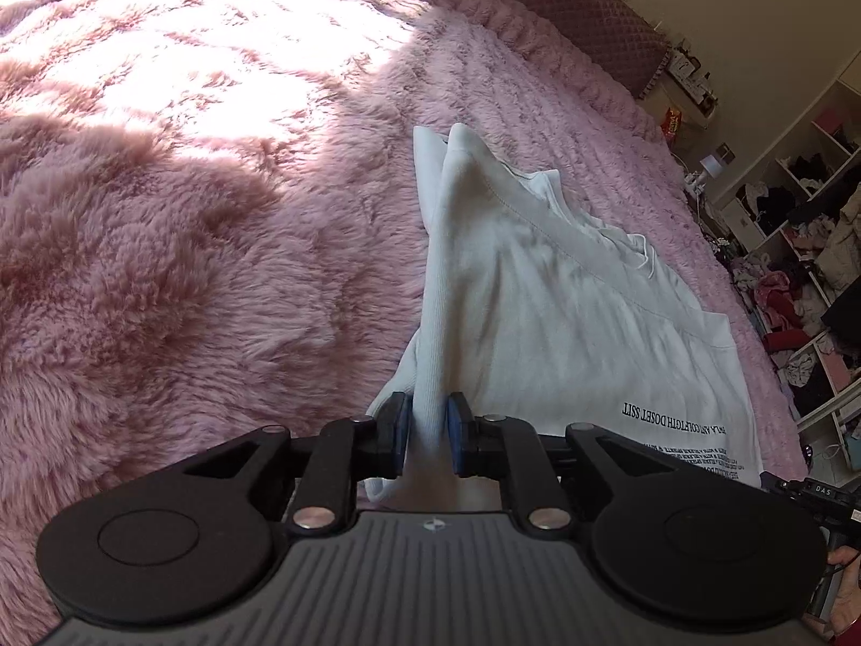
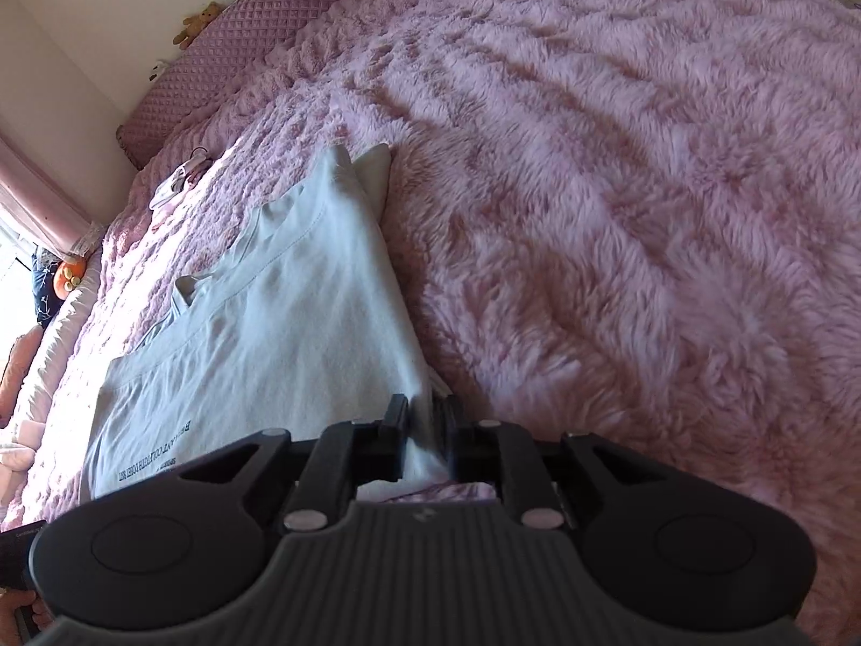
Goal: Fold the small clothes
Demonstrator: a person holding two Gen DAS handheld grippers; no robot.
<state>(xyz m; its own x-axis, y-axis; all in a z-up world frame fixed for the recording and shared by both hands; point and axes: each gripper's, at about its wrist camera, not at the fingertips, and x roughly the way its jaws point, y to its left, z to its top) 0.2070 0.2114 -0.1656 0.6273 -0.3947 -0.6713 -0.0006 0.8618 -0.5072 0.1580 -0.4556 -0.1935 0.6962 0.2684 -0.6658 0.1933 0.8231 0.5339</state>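
Observation:
A white T-shirt (image 1: 565, 296) with black printed text (image 1: 694, 430) lies spread on a fluffy pink blanket (image 1: 188, 269). One side edge is lifted into a ridge that runs away from the camera. My left gripper (image 1: 428, 430) is shut on the near end of that ridge, with ribbed white cloth pinched between the pads. In the right wrist view the same T-shirt (image 2: 269, 323) lies to the left, and my right gripper (image 2: 428, 430) is shut on its opposite side edge, cloth bunched between the fingers. The text (image 2: 156, 457) sits near the gripper.
The pink blanket (image 2: 646, 215) covers the whole bed. A quilted headboard (image 1: 581, 16) stands at the far end, with a teddy bear (image 2: 196, 24) on it. Open shelves stuffed with clothes (image 1: 796, 269) line the wall beside the bed. A small pale item (image 2: 180, 180) lies near the headboard.

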